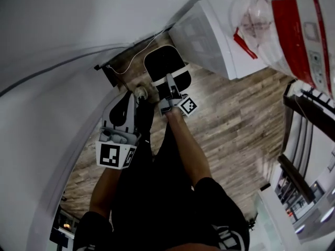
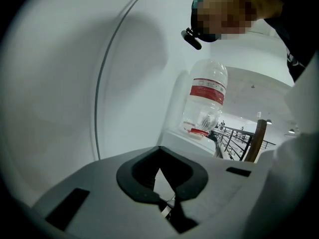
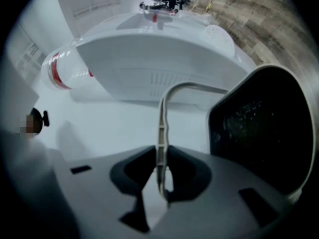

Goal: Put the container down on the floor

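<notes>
A black container [image 1: 166, 67] with a pale handle [image 1: 166, 81] is low over the wood floor [image 1: 235, 124], close to the wall. My right gripper [image 1: 170, 88] is shut on that handle. In the right gripper view the thin handle [image 3: 160, 128] runs between the two pads and the container's dark body [image 3: 264, 128] fills the right side. I cannot tell whether its base touches the floor. My left gripper [image 1: 128, 102] is beside it on the left. In the left gripper view that gripper [image 2: 159, 168] is shut with nothing in it and points up at the white wall.
A white water dispenser [image 1: 209, 35] stands just right of the container, with a clear red-labelled bottle [image 1: 282, 25] on top. A cable [image 1: 133, 56] runs along the curved white wall. A dark railing [image 1: 306, 114] is at the far right. The person's legs are below the grippers.
</notes>
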{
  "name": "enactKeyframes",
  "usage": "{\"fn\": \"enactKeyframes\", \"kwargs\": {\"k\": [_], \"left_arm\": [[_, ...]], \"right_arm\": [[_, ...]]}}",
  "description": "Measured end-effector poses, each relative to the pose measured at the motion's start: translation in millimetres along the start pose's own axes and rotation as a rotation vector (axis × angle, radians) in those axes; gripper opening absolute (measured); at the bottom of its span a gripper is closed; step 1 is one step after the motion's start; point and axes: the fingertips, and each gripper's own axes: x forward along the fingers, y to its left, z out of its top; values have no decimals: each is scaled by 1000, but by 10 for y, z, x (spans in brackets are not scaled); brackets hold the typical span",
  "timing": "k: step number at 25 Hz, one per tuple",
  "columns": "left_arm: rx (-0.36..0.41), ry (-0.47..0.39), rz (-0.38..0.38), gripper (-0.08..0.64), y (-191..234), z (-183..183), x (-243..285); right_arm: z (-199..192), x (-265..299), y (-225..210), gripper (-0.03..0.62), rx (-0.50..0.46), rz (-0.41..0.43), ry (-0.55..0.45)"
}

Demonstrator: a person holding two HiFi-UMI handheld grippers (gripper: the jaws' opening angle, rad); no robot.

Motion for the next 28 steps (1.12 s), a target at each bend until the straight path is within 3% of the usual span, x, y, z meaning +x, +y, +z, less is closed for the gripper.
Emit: {"fn": "enactKeyframes", "kwargs": {"k": [4,9,15,22,28], "left_arm": [[14,9,7,31,162,-126,70],[19,17,22,31,266,-297,122],[-27,23,27,31,380,-589,179],[-19,30,24,31,494,-915,330],[-12,44,33,31,597,-1035,411]], "right_arm": [[-4,164,-331,94,-5,16,-12],[85,294,-839,94,9,-34,-28],[111,507,-1264,94,1,-26,-29],[100,777,-1680,94,-28,-8,-17],[52,999,-1772,94,-40,21,9]]}}
